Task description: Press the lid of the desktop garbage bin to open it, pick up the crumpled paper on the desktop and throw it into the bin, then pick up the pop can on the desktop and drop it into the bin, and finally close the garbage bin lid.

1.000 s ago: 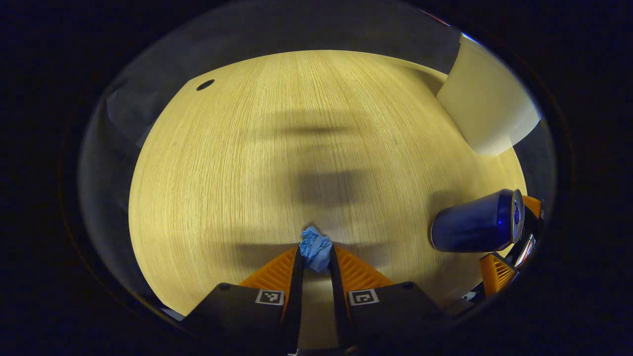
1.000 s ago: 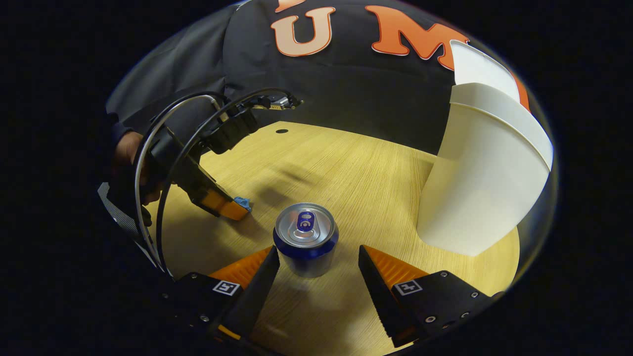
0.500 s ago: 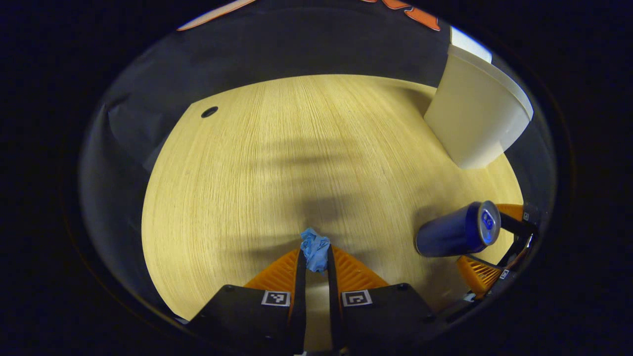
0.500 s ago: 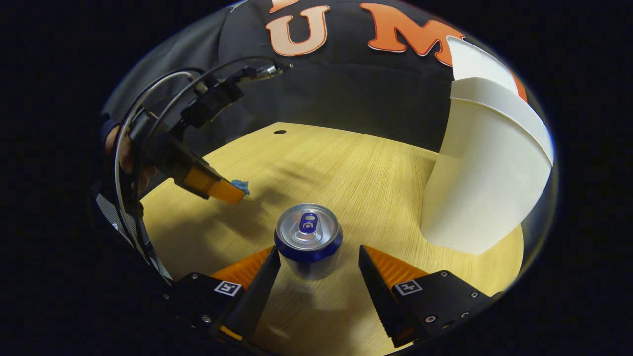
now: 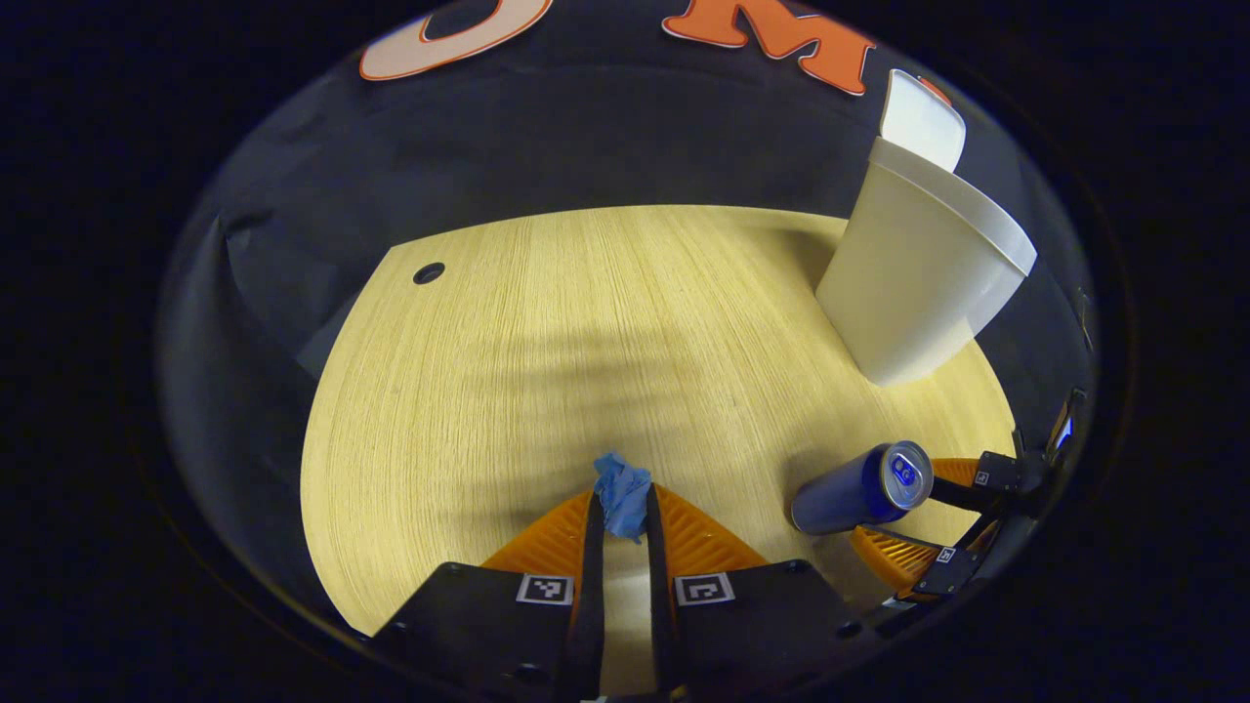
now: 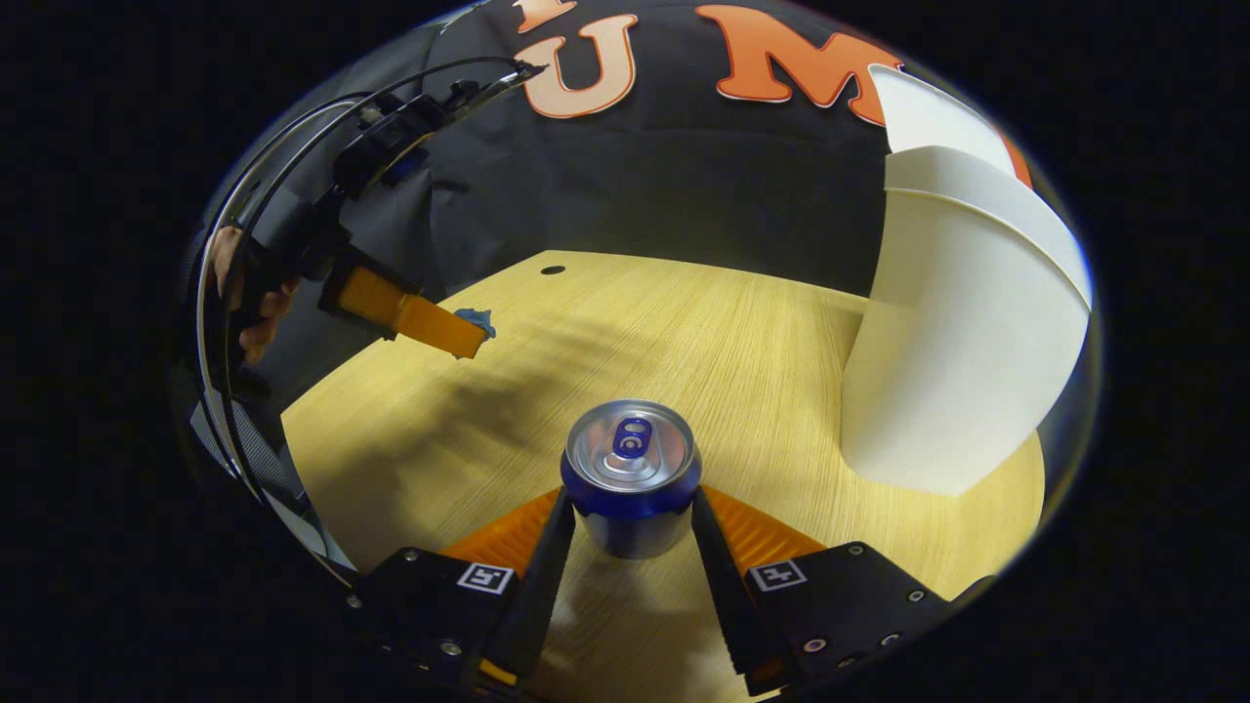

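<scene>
Blue crumpled paper (image 5: 622, 500) sits pinched between the closed fingers of the left gripper (image 5: 622, 513), which the left gripper view shows held above the pale wooden desktop (image 5: 547, 342); in the right gripper view that same gripper (image 6: 467, 339) hangs in the air at the far left with the paper (image 6: 479, 319) sticking out of its tip, a hand (image 6: 249, 303) wrapped round its handle. At the desktop's far right stands the white garbage bin (image 6: 952, 332), its lid (image 6: 928, 112) tipped up behind the rim, so the bin is open. The pop can (image 6: 632, 474), blue with a silver top, stands upright on the desktop near the right gripper (image 6: 630, 522), whose two fingers are drawn in against the can's sides, one on each side, gripping it. From the left gripper view the can (image 5: 859, 488) appears at the near right between those same fingers (image 5: 894, 552), with the bin (image 5: 918, 283) beyond it. A small dark round hole (image 5: 429, 272) marks the desktop's far left corner. Black cloth (image 5: 586, 137) closes off the scene behind the desktop.
</scene>
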Available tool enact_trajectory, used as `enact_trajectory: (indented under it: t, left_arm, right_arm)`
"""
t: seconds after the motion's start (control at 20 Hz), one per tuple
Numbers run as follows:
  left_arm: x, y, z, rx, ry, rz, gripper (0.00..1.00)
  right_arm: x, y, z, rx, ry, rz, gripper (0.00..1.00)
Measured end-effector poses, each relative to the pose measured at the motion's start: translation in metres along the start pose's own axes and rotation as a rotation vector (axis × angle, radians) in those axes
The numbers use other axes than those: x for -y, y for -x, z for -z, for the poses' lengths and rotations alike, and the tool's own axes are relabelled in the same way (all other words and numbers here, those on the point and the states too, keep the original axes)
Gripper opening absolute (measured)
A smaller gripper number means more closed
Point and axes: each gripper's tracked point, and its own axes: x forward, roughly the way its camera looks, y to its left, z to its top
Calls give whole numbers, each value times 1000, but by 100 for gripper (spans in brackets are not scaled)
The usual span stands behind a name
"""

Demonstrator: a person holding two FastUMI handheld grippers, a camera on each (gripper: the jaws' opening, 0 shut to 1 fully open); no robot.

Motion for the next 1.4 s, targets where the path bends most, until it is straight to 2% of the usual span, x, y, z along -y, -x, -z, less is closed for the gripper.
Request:
enact_trajectory:
  t: [0.2,0.55,1.05,1.4]
  left_arm:
    - [20,11,-15,47,-36,31,24]
    - [64,23,-54,153,-76,143,24]
    - [152,56,-132,362,-175,341,24]
    - [207,81,-194,490,-208,442,24]
  right_arm:
    - [13,13,-6,32,-50,40,73]
    - [32,43,-19,82,-104,131,73]
    - [65,83,-10,94,-161,277,73]
    - [98,120,-5,117,-218,380,73]
